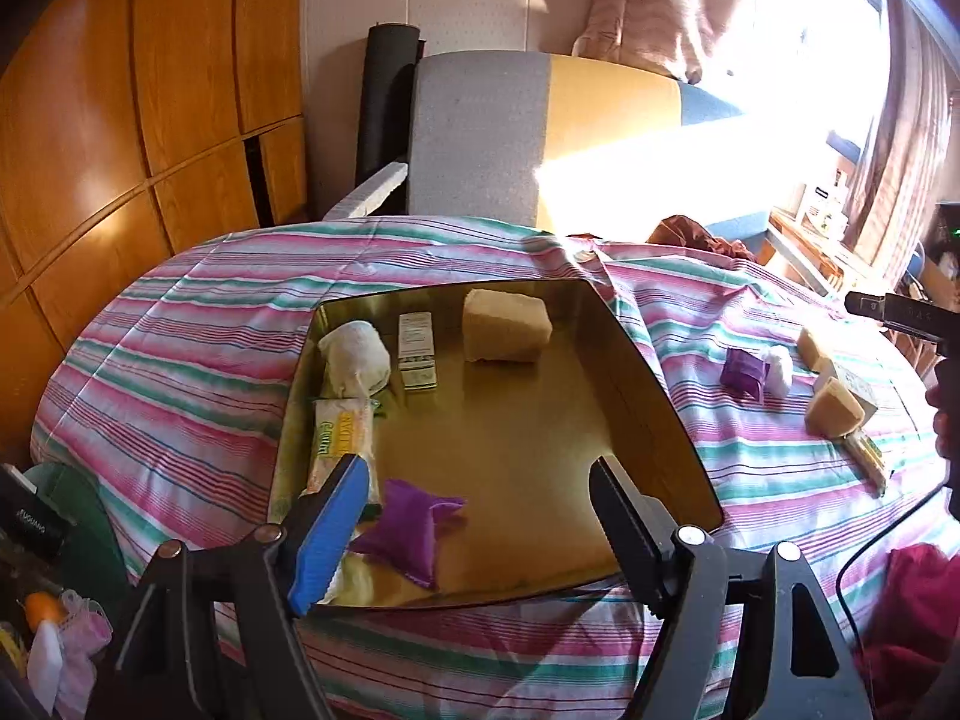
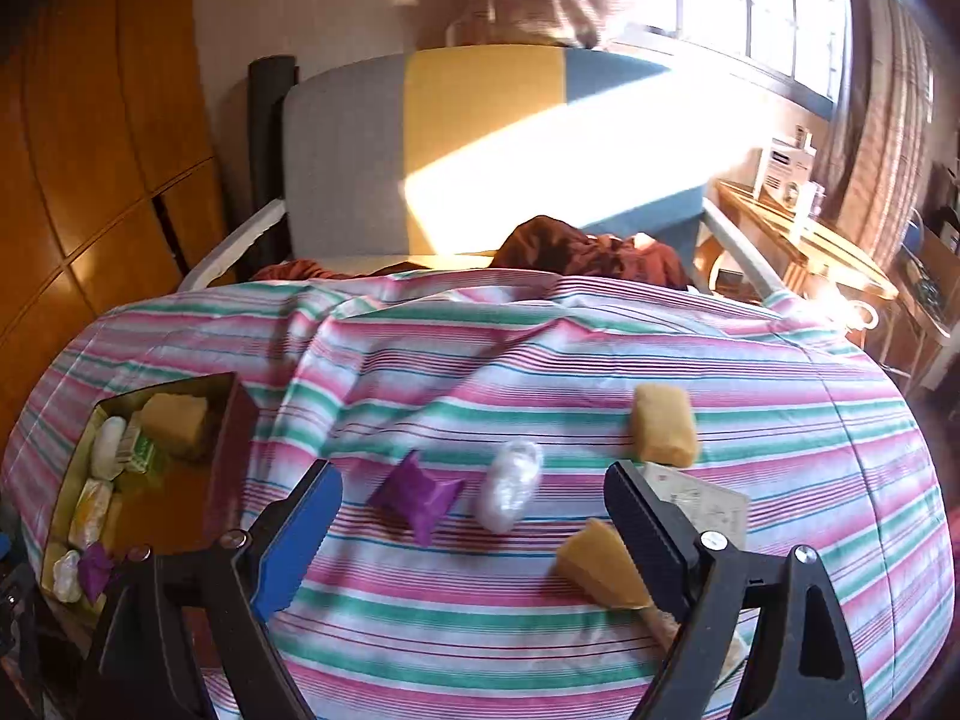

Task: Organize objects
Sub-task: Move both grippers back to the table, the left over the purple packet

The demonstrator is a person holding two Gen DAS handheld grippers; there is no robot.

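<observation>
A gold metal tray point(image 1: 636, 396) lies on the striped cloth and holds a tan sponge point(image 1: 505, 325), a white roll point(image 1: 355, 357), a small box point(image 1: 416, 349), a yellow packet point(image 1: 341, 438) and a purple pouch point(image 1: 414, 527). My left gripper point(image 1: 480, 486) is open and empty above the tray's near edge. My right gripper point(image 2: 474, 495) is open and empty above a purple pouch point(image 2: 417, 495) and a white wrapped bundle point(image 2: 510, 485). Two tan sponges point(image 2: 663, 425) point(image 2: 594, 564) and a white card box point(image 2: 708, 504) lie at its right finger.
The tray point(image 2: 231, 420) shows at the left of the right wrist view. A striped cloth point(image 2: 540, 348) covers the round table. A padded chair point(image 2: 480, 150) and dark red fabric point(image 2: 576, 249) stand behind it. A wooden wardrobe point(image 1: 120, 120) is at the left, cluttered shelves point(image 2: 792, 222) at the right.
</observation>
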